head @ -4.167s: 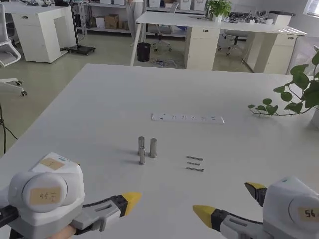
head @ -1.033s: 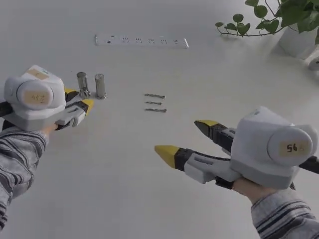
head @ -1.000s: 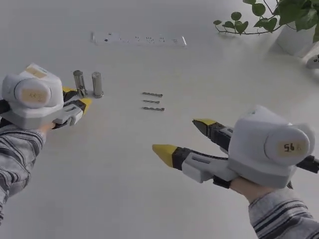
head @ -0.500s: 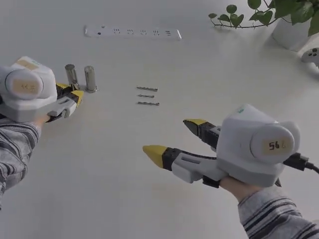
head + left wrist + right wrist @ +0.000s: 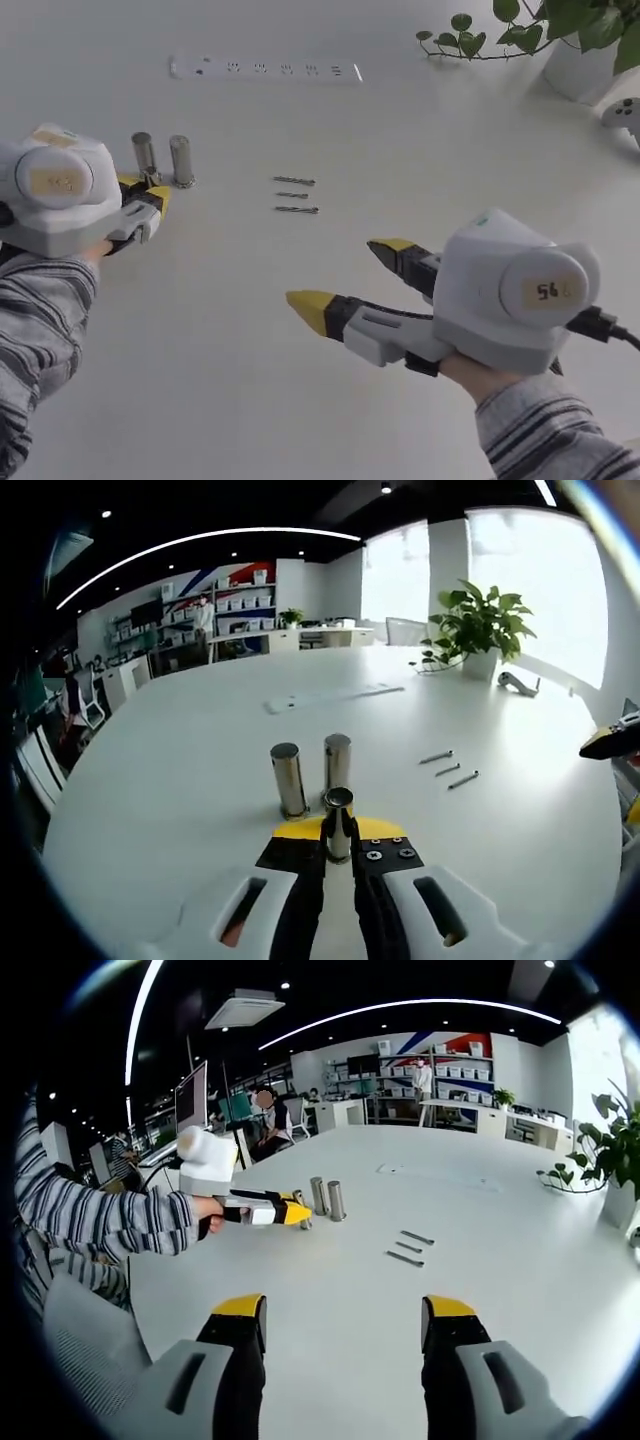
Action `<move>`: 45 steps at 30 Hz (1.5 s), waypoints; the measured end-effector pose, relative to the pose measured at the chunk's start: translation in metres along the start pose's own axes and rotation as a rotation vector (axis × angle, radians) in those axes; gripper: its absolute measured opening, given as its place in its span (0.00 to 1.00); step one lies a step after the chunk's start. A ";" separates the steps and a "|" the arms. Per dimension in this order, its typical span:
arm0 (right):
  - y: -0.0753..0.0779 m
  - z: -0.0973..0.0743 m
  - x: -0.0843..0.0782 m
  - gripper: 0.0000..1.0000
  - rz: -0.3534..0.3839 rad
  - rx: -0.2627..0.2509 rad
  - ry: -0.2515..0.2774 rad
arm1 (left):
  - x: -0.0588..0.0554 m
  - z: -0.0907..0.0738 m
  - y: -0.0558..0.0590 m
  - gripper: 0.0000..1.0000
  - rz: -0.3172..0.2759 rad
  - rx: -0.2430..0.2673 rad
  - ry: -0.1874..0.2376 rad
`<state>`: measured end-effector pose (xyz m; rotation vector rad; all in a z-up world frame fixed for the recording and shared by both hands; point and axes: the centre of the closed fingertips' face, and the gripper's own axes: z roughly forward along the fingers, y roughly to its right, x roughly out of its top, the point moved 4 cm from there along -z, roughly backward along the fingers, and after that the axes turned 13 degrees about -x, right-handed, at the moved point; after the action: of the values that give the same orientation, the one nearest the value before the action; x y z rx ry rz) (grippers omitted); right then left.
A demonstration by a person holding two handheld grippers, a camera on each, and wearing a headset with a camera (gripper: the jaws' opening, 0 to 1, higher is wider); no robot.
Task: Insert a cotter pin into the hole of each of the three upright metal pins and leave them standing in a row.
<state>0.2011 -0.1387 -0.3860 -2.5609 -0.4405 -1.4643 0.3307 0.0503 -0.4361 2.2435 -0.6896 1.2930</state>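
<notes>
Nearest to me, my right gripper (image 5: pixel 345 272) hangs over bare table (image 5: pixel 230 380) with its jaws spread wide and nothing between them. Its own view confirms this, the two yellow tips (image 5: pixel 343 1312) standing well apart.

My left gripper (image 5: pixel 150 195) is out at the group of metal pins. From the head view I can't judge its grip, because the jaw tips cover the contact. The left gripper view settles it: the jaws (image 5: pixel 338 830) are clamped on the nearest metal pin (image 5: pixel 337 815), which stands upright between them. The two other metal pins (image 5: pixel 288 778) stand free just beyond it, side by side. The right gripper view shows the same scene from the side, with the left gripper (image 5: pixel 295 1215) reaching in at the base of the cluster.

The three cotter pins (image 5: pixel 294 195) lie flat in a short stack to the right of the pins, apart from both grippers. They also show in the right gripper view (image 5: pixel 408 1247).

Farther back lies a white power strip (image 5: pixel 265 70), and a potted plant (image 5: pixel 540 25) sits at the far right corner.

Four seconds ago both grippers sat low at the near edge and all three pins stood untouched. Since then the left gripper has moved up and closed on one pin. The right gripper has kept its jaws spread.
</notes>
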 end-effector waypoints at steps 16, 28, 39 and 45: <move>-0.005 -0.009 -0.002 0.58 -0.006 0.011 -0.001 | -0.019 -0.023 0.046 0.05 -0.035 0.057 -0.010; -0.006 -0.015 -0.006 0.58 -0.030 0.026 -0.009 | -0.032 -0.028 0.062 0.05 -0.052 0.065 -0.021; -0.002 -0.014 -0.001 0.58 -0.050 0.024 0.001 | -0.034 -0.026 0.061 0.06 -0.040 0.072 -0.019; 0.001 -0.010 -0.003 0.57 -0.073 0.024 -0.017 | -0.034 -0.025 0.060 0.15 -0.026 0.080 -0.026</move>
<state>0.1917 -0.1432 -0.3830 -2.5659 -0.5564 -1.4530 0.2624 0.0262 -0.4465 2.3287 -0.6262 1.3027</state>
